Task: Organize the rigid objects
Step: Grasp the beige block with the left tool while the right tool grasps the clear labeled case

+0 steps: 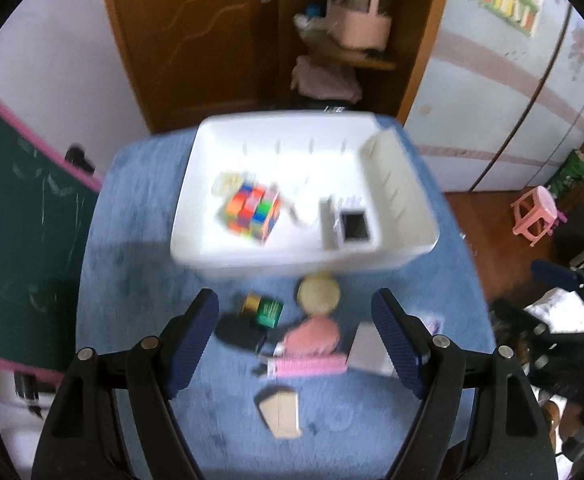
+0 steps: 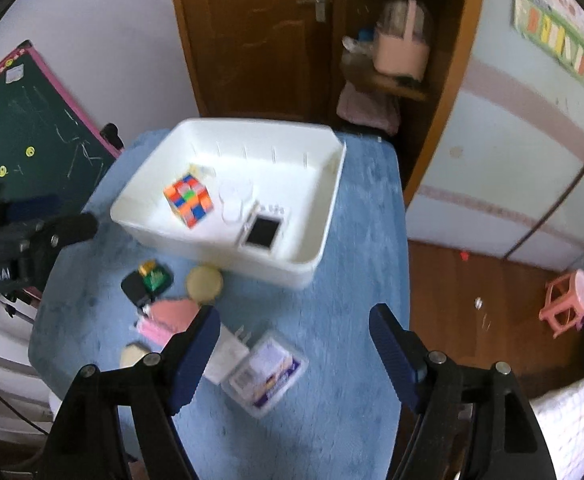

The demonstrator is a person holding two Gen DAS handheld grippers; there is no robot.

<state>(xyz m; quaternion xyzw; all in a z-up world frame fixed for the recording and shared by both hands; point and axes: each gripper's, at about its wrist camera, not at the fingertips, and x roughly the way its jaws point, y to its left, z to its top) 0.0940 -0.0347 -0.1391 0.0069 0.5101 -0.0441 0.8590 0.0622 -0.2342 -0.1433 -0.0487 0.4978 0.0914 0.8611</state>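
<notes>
**Half the clutter boxed, both claws empty**

The left claw point(image 1: 296, 340) and right claw point(image 2: 292, 352) both hang spread wide above the blue surface point(image 2: 332, 420), gripping nothing. The white bin point(image 2: 316, 256) at the far end already contains a colour cube point(image 2: 189, 200), some small white round pieces and a white box with a dark panel point(image 2: 261, 232).

The loose items lie on the near side of the bin: a clear plastic case point(image 2: 263, 372), a round cream disc point(image 2: 204, 283), a green-and-gold piece on a black pad point(image 2: 153, 278), a pink flat piece point(image 2: 173, 316) and a tan block point(image 1: 281, 412). All look light and stiff. The clear case is probably slippery, so pinching its long edges seems safest; the disc wants a grip across its rim.

Blur makes the case's label unreadable. Only partial lettering, roughly "nRobot.AI", shows on the left tool in the right wrist view.
</notes>
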